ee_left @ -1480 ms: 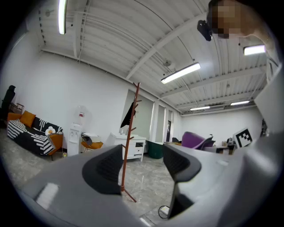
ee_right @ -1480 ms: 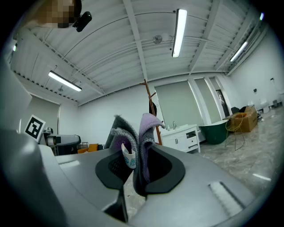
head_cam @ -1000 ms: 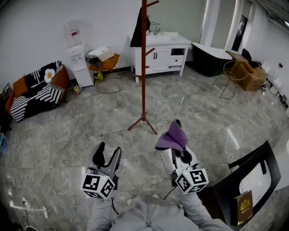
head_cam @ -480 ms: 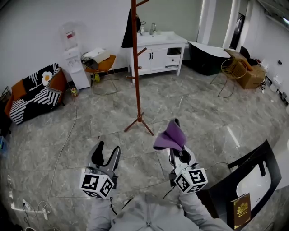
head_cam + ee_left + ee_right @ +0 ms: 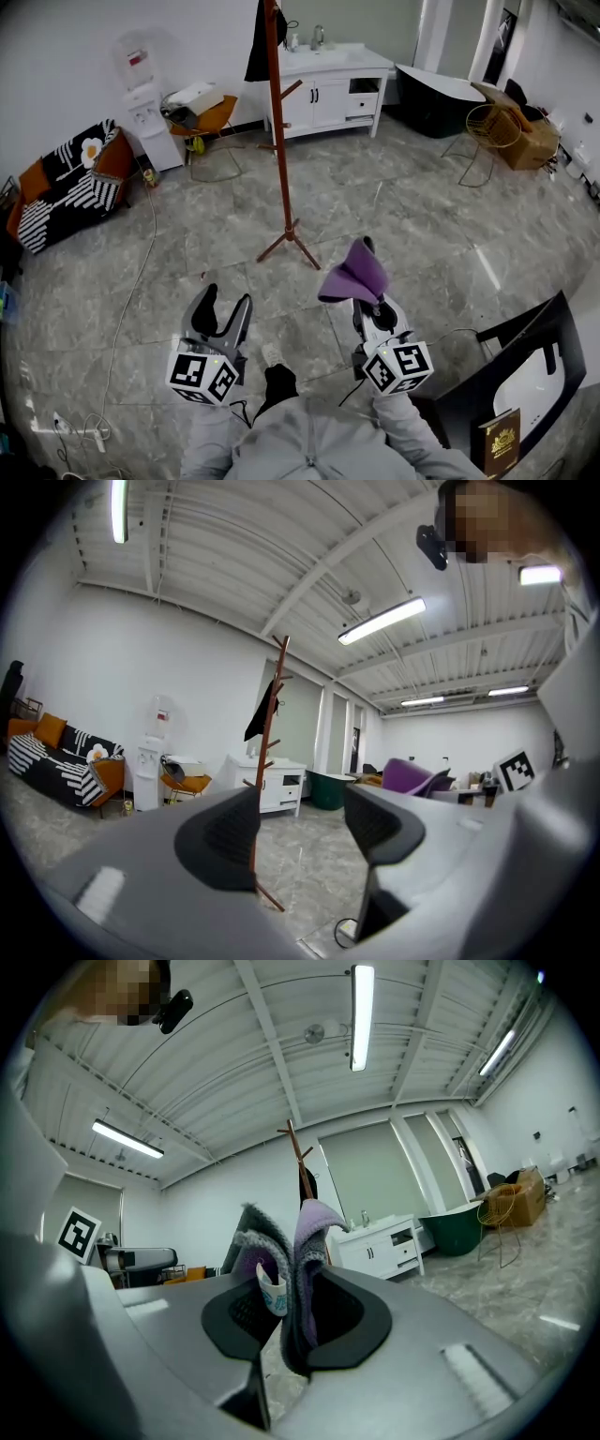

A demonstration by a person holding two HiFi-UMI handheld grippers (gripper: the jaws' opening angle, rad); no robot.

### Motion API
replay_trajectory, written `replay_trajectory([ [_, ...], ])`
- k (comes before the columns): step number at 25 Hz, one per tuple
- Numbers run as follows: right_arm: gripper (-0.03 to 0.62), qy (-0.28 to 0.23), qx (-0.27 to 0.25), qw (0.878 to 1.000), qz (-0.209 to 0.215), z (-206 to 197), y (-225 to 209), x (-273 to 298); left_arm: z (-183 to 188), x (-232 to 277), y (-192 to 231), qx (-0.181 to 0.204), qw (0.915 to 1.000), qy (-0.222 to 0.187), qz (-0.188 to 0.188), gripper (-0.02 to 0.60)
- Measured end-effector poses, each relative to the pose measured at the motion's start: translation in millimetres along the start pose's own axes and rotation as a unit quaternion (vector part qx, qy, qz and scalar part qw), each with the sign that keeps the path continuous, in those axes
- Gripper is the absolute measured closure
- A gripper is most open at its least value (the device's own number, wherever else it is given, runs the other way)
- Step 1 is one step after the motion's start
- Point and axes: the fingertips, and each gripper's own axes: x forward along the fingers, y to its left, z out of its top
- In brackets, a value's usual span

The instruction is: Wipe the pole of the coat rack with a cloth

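Observation:
The reddish-brown coat rack pole (image 5: 279, 122) stands on splayed feet in the middle of the marble floor, with a dark garment (image 5: 257, 42) hung near its top. It also shows in the left gripper view as a thin coat rack pole (image 5: 268, 742) between the jaws, far off. My right gripper (image 5: 365, 272) is shut on a purple cloth (image 5: 353, 273) that stands up folded out of the jaws; the purple cloth (image 5: 305, 1241) fills the right gripper view. My left gripper (image 5: 222, 309) is open and holds nothing. Both grippers hang well short of the pole.
A white cabinet (image 5: 328, 89) with a basin stands behind the rack. A water dispenser (image 5: 141, 108), an orange chair (image 5: 211, 122) and a patterned sofa (image 5: 70, 183) line the left. A dark tub (image 5: 445, 89), wire chair (image 5: 487, 131), cardboard box (image 5: 530, 141) at right. A black frame (image 5: 511, 370) is close on my right.
The view has advanced toward the coat rack, which now sits slightly left and nearer. A shoe has appeared between the grippers. Both grippers keep their state.

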Motion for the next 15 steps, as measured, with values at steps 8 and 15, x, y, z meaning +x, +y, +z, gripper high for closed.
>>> replay_trajectory([
  [8,0.537,-0.006,-0.002,0.999,-0.034,-2.2,-24.9,92.2,10.3,93.7,57.9,0.012,0.9994,-0.005,-0.032,0.273],
  [15,0.537,-0.021,-0.006,0.998,-0.055,14.5,-25.2,190.8,41.2,175.2,122.3,0.015,0.9978,-0.019,-0.062,0.273],
])
